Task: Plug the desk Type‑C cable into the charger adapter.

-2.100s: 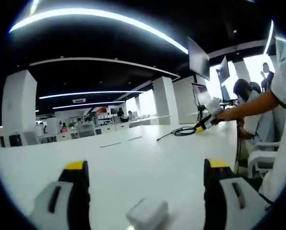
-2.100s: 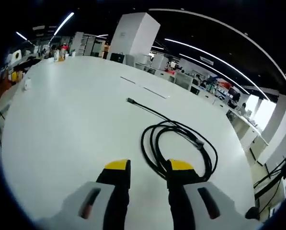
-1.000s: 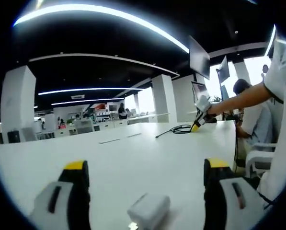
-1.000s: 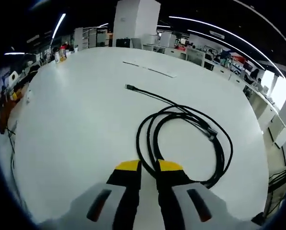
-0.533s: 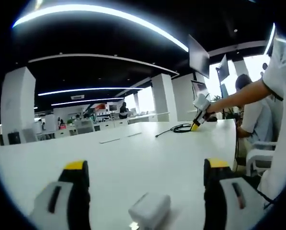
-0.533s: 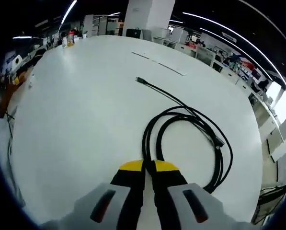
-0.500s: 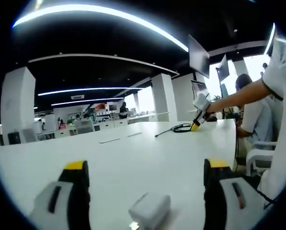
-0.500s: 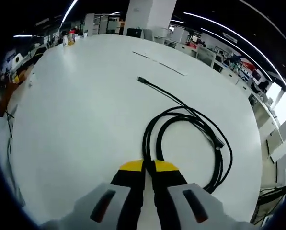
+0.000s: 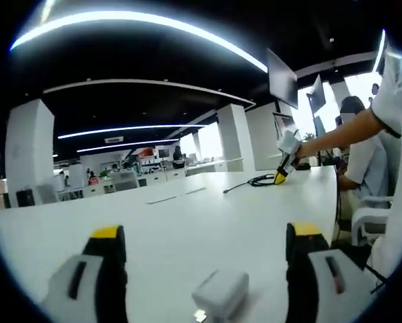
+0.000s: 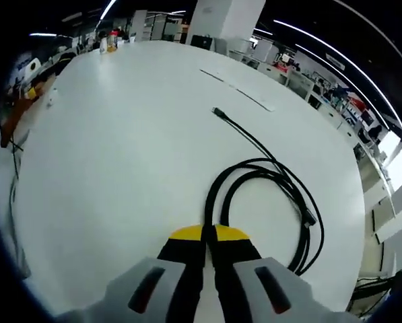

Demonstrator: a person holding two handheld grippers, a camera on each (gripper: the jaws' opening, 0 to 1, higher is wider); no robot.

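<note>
- Left gripper view: the left gripper point(image 9: 204, 245) hovers with its yellow-tipped jaws spread wide, and the small white cube-shaped charger adapter point(image 9: 221, 295) lies on the broad white desk point(image 9: 187, 229) between them (touching neither).
- Farther right, the right gripper point(image 9: 282, 173) meets the coiled black Type-C cable point(image 9: 258, 180).
- Right gripper view: jaws clenched on that cable's loop; its plug end point(image 10: 218, 112) lies stretched out on bare desk.
</note>
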